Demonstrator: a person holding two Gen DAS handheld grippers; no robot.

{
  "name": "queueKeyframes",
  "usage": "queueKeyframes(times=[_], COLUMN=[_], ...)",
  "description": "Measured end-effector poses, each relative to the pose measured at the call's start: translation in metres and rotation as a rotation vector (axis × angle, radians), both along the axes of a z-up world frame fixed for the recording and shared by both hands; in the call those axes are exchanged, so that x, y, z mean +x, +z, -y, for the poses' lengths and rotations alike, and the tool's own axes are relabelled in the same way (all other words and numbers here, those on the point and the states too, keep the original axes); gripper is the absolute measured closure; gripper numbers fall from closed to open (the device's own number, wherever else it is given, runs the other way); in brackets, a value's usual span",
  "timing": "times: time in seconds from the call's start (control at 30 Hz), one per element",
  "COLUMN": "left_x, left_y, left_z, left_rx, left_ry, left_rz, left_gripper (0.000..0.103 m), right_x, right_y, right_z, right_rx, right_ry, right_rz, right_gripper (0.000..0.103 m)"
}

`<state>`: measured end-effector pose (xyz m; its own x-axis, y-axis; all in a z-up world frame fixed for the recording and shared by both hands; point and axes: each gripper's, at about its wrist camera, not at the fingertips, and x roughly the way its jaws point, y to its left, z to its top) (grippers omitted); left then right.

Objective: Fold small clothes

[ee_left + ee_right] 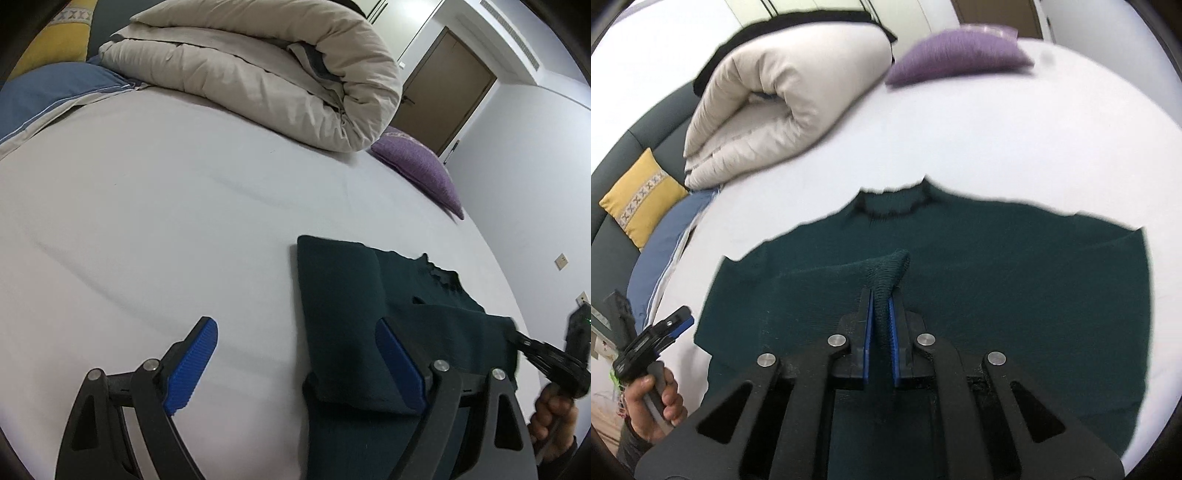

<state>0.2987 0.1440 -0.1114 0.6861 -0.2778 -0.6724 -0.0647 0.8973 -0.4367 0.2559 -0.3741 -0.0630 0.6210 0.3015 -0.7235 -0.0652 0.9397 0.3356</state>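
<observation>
on the pale bed sheet [960, 129], near its front edge, a dark green sweater [1015, 277] is laid out flat with its collar pointing toward the rolled duvet [768, 110] and the purple cushion [956, 51]. one side (a sleeve, it seems) is already turned in over the body, so the fold is judged begun but far from finished: the other side and the crosswise folds are left. the right gripper [881, 306] is clamped tight on a raised, bunched ridge of the knit. the left gripper [295, 365] is held wide apart over the sweater's folded edge, one pad above bare sheet, nothing gripped
</observation>
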Motion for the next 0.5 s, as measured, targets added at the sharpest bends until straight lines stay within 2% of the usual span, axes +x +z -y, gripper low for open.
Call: queueKeyframes(times=[0.13, 0.23, 0.4, 0.5], left_x=[0.022, 0.035, 0.061, 0.077], left_y=[-0.01, -0.013, -0.017, -0.02], left_z=[0.007, 0.017, 0.019, 0.022], left_rx=[0.007, 0.07, 0.131, 0.185], left_ry=[-0.008, -0.02, -0.021, -0.05], left_rz=[-0.05, -0.062, -0.077, -0.092], left_gripper=[0.014, 0.014, 0.015, 0.025], right_x=[0.001, 0.005, 0.006, 0.009], right_y=[-0.007, -0.018, -0.025, -0.033], right_z=[0.019, 0.028, 0.031, 0.028], right_rx=[-0.032, -0.041, -0.019, -0.028], right_ry=[-0.042, -0.06, -0.055, -0.028], right_rz=[-0.022, -0.04, -0.028, -0.035], right_gripper=[0.096, 0.096, 0.096, 0.095])
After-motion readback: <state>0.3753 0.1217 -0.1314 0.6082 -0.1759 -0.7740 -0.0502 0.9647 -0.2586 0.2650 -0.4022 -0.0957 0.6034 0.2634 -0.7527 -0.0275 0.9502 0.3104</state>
